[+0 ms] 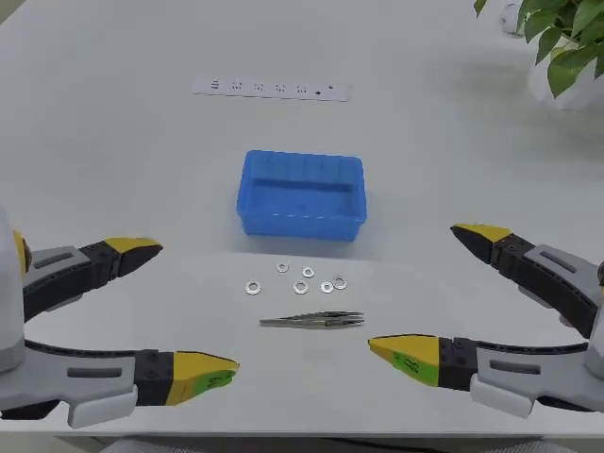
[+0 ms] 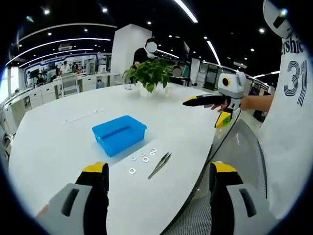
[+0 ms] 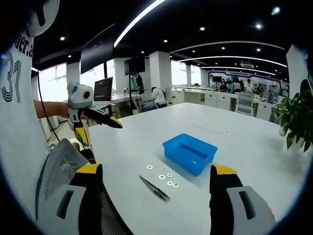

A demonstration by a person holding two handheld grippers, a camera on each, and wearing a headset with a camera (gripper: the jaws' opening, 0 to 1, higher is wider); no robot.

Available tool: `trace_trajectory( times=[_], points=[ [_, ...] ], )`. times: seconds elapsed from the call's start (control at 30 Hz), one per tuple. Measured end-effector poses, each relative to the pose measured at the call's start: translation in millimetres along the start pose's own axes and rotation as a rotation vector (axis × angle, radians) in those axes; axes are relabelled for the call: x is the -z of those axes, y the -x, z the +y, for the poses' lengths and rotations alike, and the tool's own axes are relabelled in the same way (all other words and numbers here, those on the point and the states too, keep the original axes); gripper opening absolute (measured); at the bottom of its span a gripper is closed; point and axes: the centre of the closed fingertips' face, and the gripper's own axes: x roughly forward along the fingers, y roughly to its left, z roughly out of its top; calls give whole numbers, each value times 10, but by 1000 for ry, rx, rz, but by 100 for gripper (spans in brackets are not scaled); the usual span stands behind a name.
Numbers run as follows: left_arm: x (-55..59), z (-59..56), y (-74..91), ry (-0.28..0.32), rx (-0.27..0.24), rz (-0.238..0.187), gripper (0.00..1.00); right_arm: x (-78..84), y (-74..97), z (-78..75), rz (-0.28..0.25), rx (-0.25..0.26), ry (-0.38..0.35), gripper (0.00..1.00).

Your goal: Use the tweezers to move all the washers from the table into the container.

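White tabletop spreads under both grippers, with everything on it near the middle. Counted from the head view: one blue container, one pair of tweezers, six washers, one white power strip and one potted plant at the far right corner.

All six washers lie loose on the table in a small scatter between the container and the tweezers, none of them inside the container. The tweezers lie flat just on the near side of the washers, apart from them, and nothing touches the tweezers.

Left gripper hovers over the near left of the table with its jaws spread wide and nothing between them. Right gripper hovers at the near right, its jaws just as wide apart and bare. Both stand well clear of the tweezers and washers.

Both gripper views take in what the head view lacks: a large open office with ceiling lights and strip lamps, desks and people in the background, the person's white shirt with the number 31, and a grey mesh chair at the table's edge. Each gripper view also catches the opposite gripper held up in a hand above the table. From the head view alone the container's inside is seen from above
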Motion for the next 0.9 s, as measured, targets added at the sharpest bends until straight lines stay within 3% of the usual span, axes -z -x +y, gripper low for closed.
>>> trace_trajectory(
  times=[0.47,0.63,0.73,0.9],
  points=[
    [14,-20,-30,13,14,1,90,53,-12,7,24,-9,3,91],
    [-22,-15,-36,17,16,-16,90,52,-22,5,27,-12,3,90],
    [49,-14,-54,3,16,13,89,47,-33,28,27,-28,-5,90],
    [111,-34,-62,13,24,27,89,79,-44,34,38,-32,-6,90]
  ],
)
